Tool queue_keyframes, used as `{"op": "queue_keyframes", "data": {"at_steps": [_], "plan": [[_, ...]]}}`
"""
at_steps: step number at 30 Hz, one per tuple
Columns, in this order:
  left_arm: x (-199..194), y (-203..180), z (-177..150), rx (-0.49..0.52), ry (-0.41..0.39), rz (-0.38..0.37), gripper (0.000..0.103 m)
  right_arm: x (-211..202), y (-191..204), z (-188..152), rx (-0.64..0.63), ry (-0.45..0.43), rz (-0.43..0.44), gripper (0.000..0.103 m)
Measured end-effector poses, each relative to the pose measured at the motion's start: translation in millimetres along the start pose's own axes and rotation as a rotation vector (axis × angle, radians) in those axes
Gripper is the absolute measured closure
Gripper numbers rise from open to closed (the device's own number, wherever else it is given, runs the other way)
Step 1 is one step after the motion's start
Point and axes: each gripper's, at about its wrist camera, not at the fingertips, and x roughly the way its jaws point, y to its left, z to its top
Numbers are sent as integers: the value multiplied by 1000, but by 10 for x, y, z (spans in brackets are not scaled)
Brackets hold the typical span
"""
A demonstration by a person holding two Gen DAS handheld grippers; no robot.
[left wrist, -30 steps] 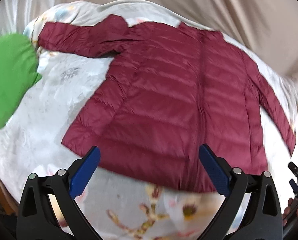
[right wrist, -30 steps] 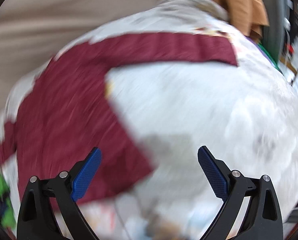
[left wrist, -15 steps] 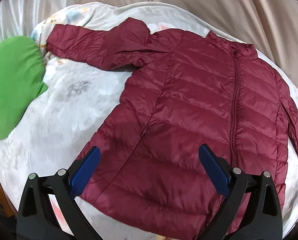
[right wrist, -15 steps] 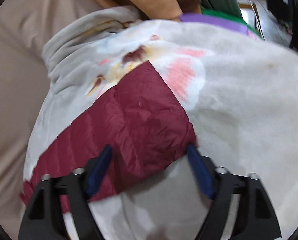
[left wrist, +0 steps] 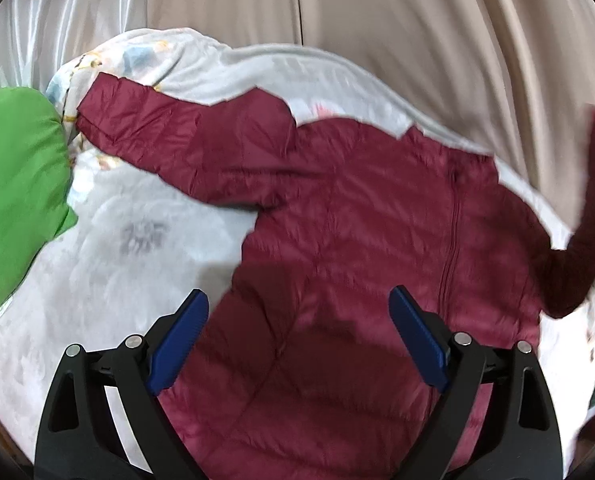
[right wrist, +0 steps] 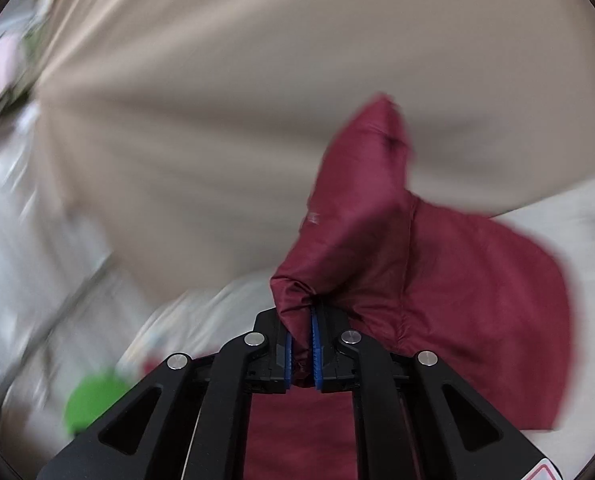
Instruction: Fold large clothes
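Dark red puffy jacket (left wrist: 357, 248) spread flat, front side up, on a pale flowery blanket (left wrist: 137, 256), zipper (left wrist: 451, 236) running down the middle. Left sleeve (left wrist: 169, 140) stretched out flat toward a bright green cushion (left wrist: 15, 196), cuff just beside it. Left gripper (left wrist: 299, 340) hanging over the lower part of the jacket, blue pads (left wrist: 177, 340) wide apart, nothing between them. Only in the left view: the whole body of the jacket, the zipper, the flat sleeve, the flower marks on the blanket. At the far right edge of that view, the other sleeve (left wrist: 589, 216) lifted up off the blanket, blurry, top end cut off by the edge, so no telling there what lifts it. Answer in the right view: right gripper (right wrist: 301, 350) squeezed tight on the end of that right sleeve (right wrist: 361, 248), blue pads (right wrist: 316, 350) nearly together with a fold of red cloth pinched between. Sleeve standing up from the pinch, tip (right wrist: 381, 128) poking up in front of a tan curtain (right wrist: 257, 100). More red jacket below and to the right, lying on the blanket (right wrist: 577, 216). Green cushion (right wrist: 93, 404) only a small blurry blob low on the left here. Right view smeared all over, edges soft. Tan curtain (left wrist: 397, 20) also behind the blanket in the left view.
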Motion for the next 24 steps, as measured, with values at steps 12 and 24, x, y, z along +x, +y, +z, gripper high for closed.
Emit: {"op": "queue_keyframes", "data": {"at_steps": [12, 24], "plan": [[1070, 132, 259, -154, 203, -231, 12, 535, 337, -1783, -40, 232, -200, 38], [1762, -688, 110, -82, 309, -375, 70, -330, -1527, -1114, 333, 44, -597, 35]]}}
